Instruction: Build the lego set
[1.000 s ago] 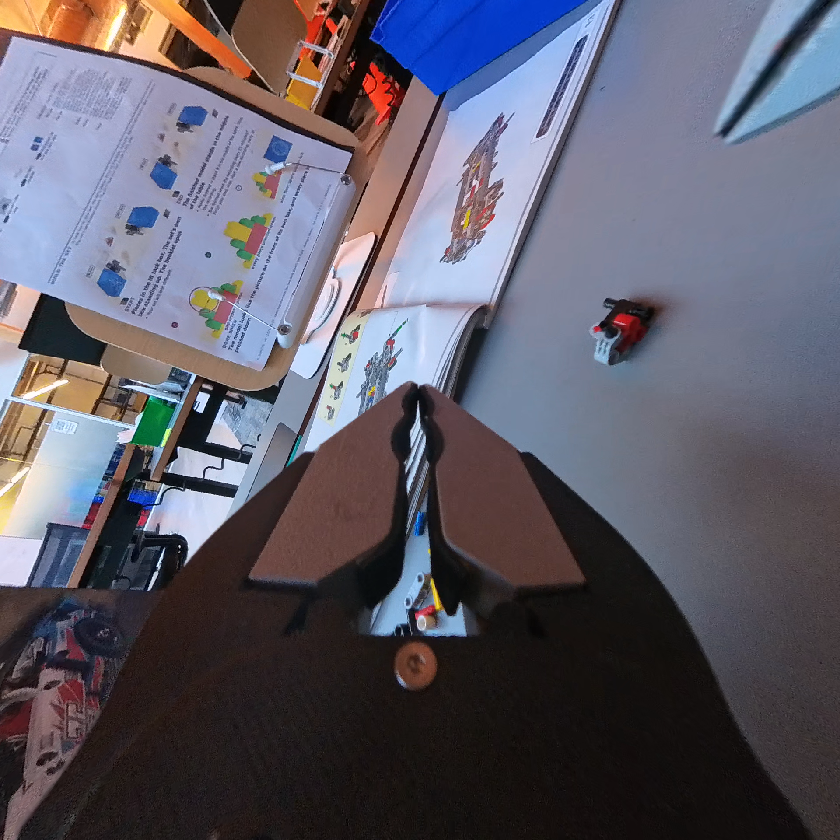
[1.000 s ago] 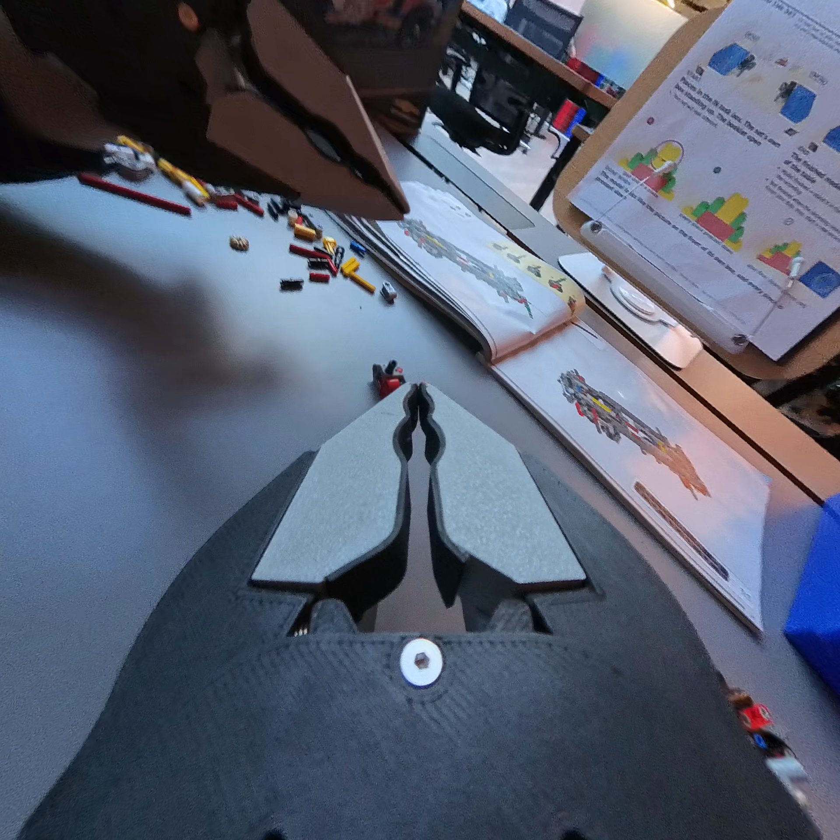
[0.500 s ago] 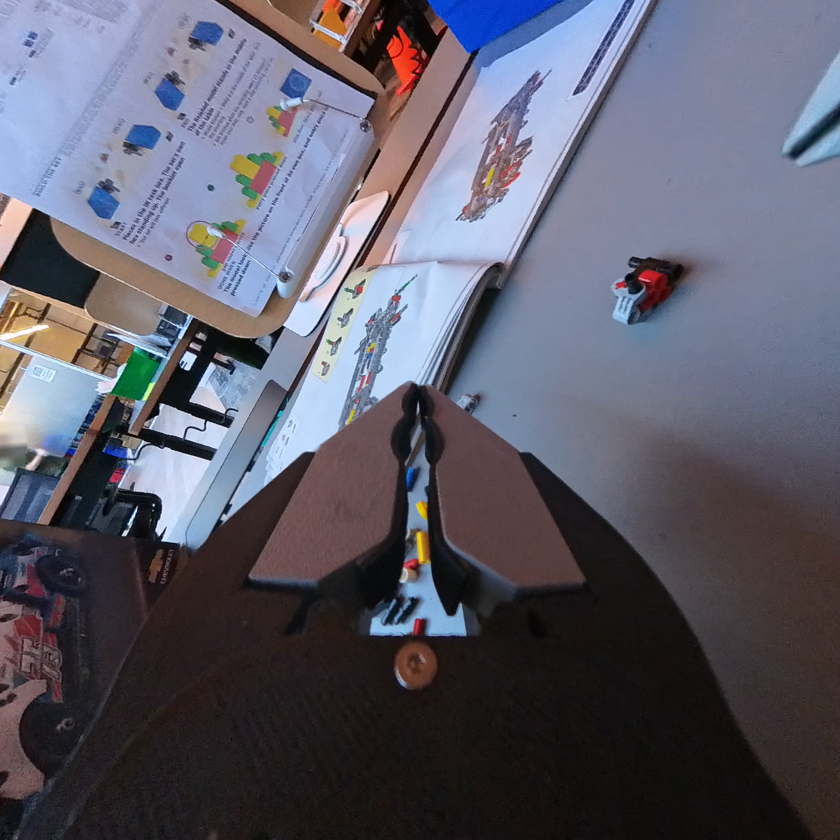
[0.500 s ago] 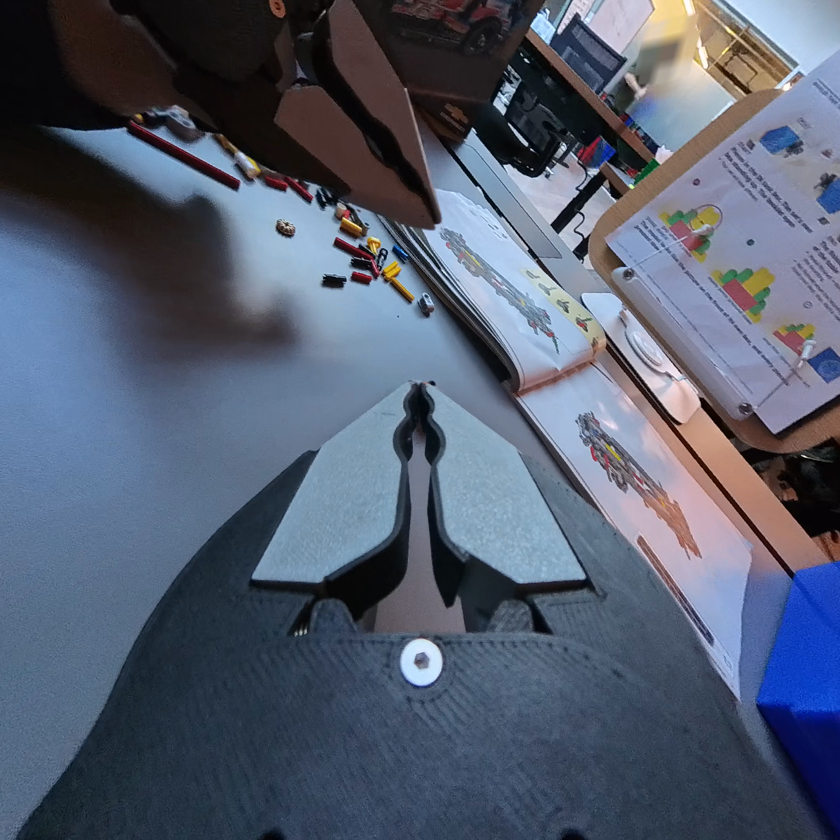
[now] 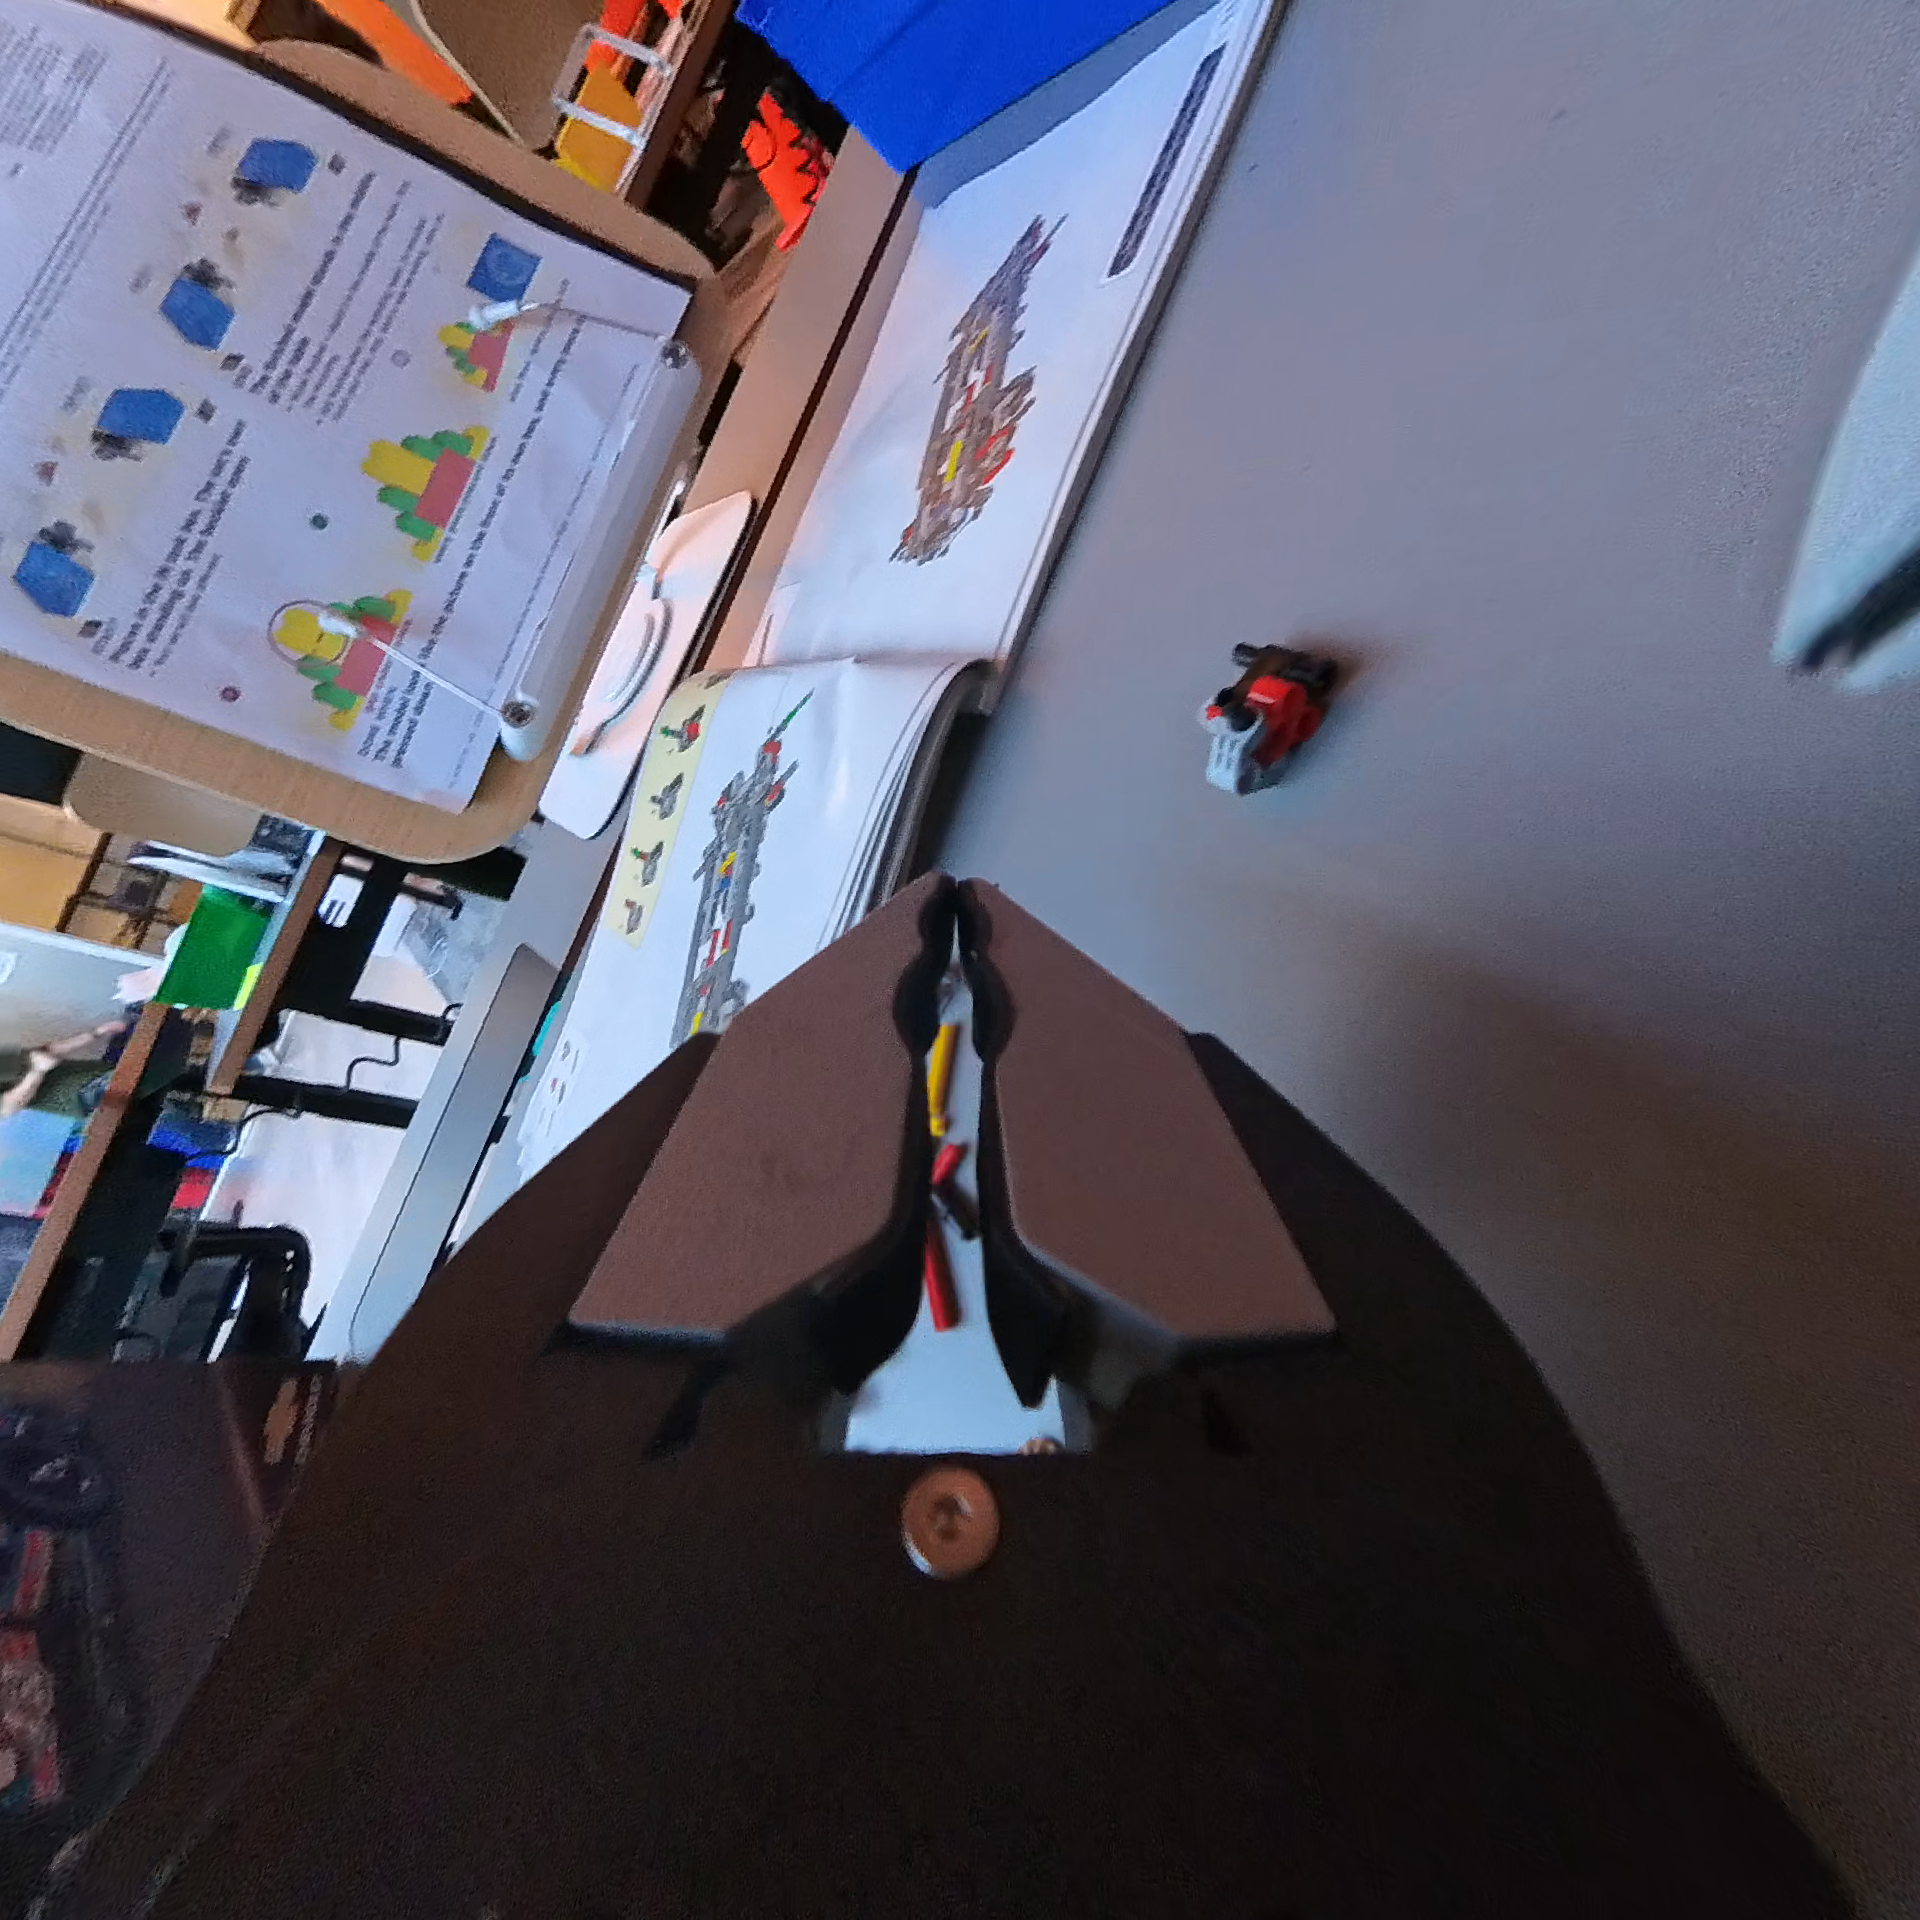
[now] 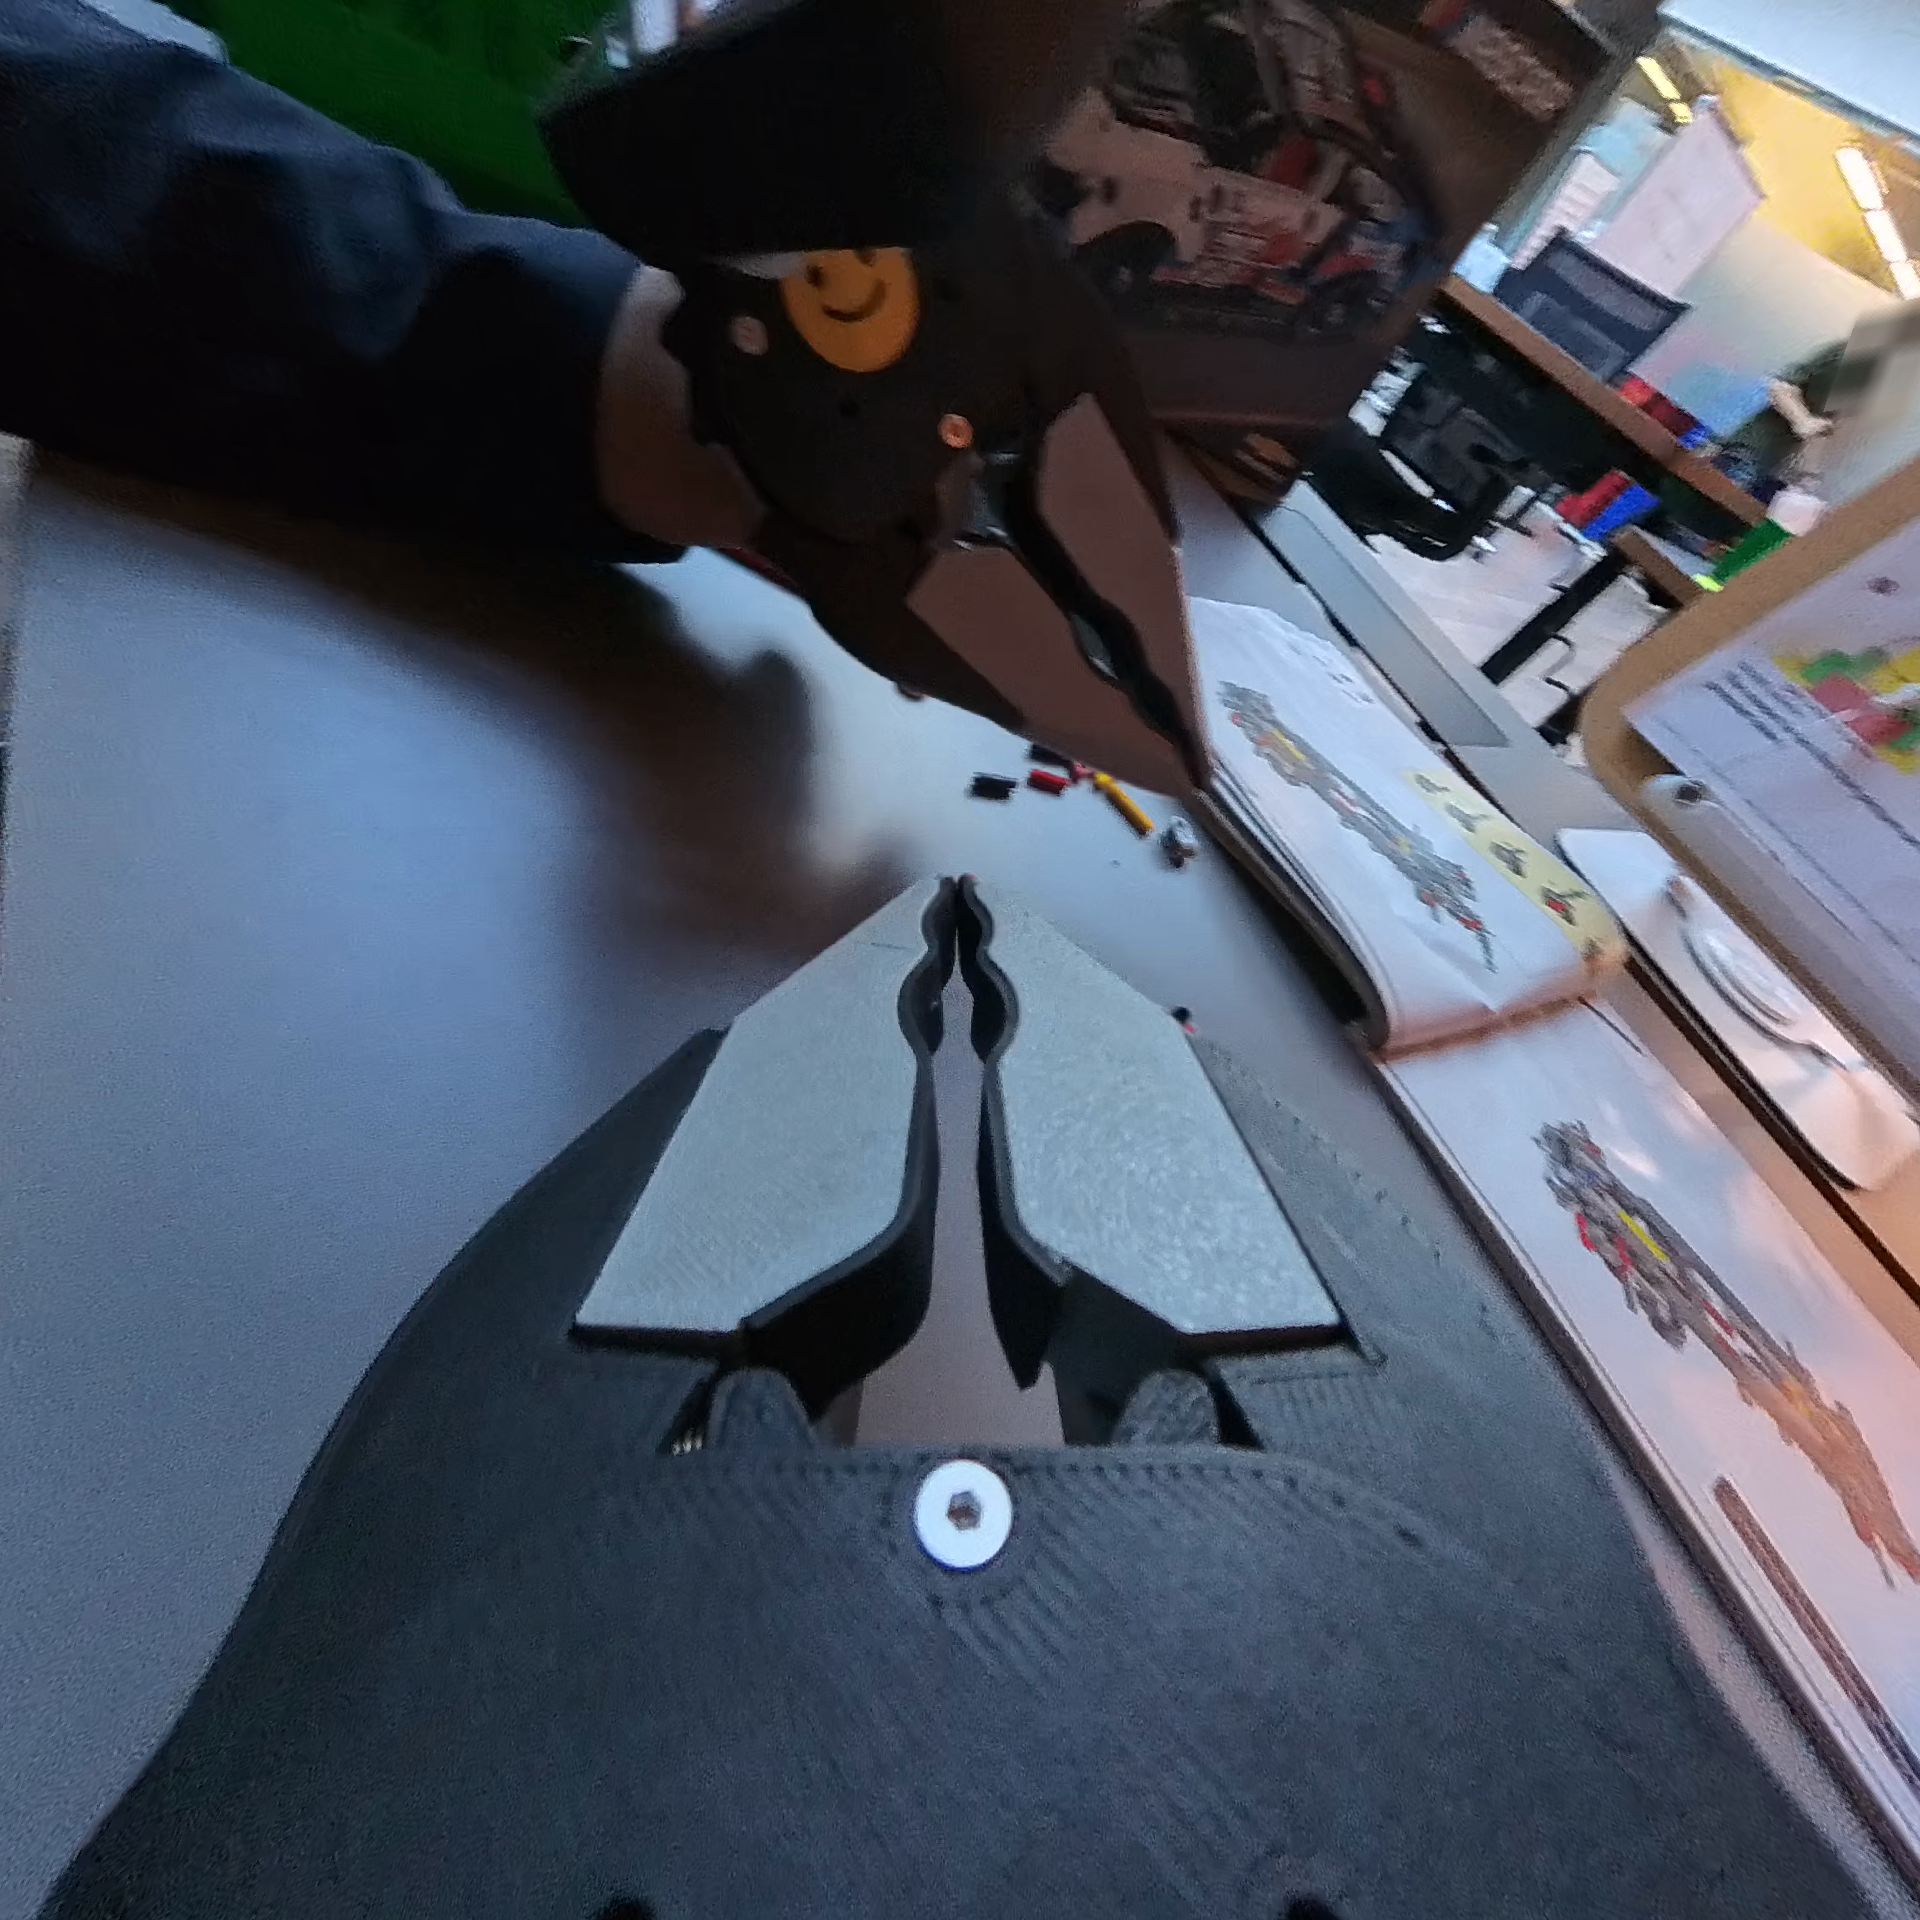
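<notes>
2 grippers' jaws closed, above scattered pieces (image 6: 1101,784).

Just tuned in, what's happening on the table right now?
A person holds a gripper in each hand over a grey table. Both grippers are shut and hold nothing. The left gripper hangs above a scatter of small red, yellow and black toy pieces, beside an open instruction booklet. The right gripper points over bare tabletop toward those pieces. A small red and grey toy assembly sits alone on the table, untouched.
</notes>
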`<state>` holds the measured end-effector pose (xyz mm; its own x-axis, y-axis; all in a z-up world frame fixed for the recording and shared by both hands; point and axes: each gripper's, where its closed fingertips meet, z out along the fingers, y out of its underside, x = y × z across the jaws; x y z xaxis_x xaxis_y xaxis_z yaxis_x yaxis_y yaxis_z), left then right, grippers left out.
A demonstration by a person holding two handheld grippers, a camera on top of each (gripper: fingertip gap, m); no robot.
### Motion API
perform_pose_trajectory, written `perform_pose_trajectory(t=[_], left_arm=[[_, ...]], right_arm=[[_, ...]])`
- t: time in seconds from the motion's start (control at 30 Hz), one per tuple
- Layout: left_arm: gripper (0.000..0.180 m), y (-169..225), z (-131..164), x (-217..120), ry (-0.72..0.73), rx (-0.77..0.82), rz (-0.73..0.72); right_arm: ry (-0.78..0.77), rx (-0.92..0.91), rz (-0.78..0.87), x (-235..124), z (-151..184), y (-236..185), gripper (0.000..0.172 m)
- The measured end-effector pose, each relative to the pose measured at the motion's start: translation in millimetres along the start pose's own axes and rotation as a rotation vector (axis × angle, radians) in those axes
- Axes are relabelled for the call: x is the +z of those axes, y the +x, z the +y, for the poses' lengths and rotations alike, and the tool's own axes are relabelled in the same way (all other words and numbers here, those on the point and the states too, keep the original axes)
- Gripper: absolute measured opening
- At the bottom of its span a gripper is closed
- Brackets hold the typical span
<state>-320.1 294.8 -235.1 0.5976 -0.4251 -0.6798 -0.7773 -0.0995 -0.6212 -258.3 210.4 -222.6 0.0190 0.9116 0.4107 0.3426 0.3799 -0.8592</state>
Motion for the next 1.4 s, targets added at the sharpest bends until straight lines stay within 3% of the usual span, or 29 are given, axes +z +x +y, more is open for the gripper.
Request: perform_pose_trajectory(t=[0.23,0.57,0.93,1.0,1.07,1.2,1.3,1.4], left_arm=[[0.000,14.6,-9.9,-0.3,0.032,-0.005,0.075],[0.000,26.0,-4.5,-0.6,0.022,-0.046,0.152],[0.000,44.0,-3.9,-0.4,-0.002,0.002,0.200],[0.000,46.5,3.7,0.1,-0.034,0.009,0.214],[0.000,48.8,13.5,-0.1,-0.074,0.010,0.224],[0.000,58.4,14.3,-5.4,-0.070,-0.009,0.258],[0.000,64.0,12.7,-7.9,-0.067,0.052,0.232],[0.000,70.8,7.1,-10.3,-0.052,0.096,0.225]], right_arm=[[0.005,0.004,-0.101,4.0,-3.0,-16.7,0.000],[0.071,0.290,-0.146,-4.6,-0.6,12.0,0.000],[0.113,0.380,-0.059,-21.3,2.7,38.4,0.030],[0.047,0.366,-0.034,-37.6,10.2,48.2,0.035],[-0.041,0.303,0.097,-69.0,21.8,75.8,0.037],[-0.123,0.295,0.349,-171.8,44.7,127.0,0.040],[-0.257,0.398,0.340,-231.1,87.3,128.5,0.050],[-0.450,0.439,0.304,-258.3,135.8,120.2,0.062]])
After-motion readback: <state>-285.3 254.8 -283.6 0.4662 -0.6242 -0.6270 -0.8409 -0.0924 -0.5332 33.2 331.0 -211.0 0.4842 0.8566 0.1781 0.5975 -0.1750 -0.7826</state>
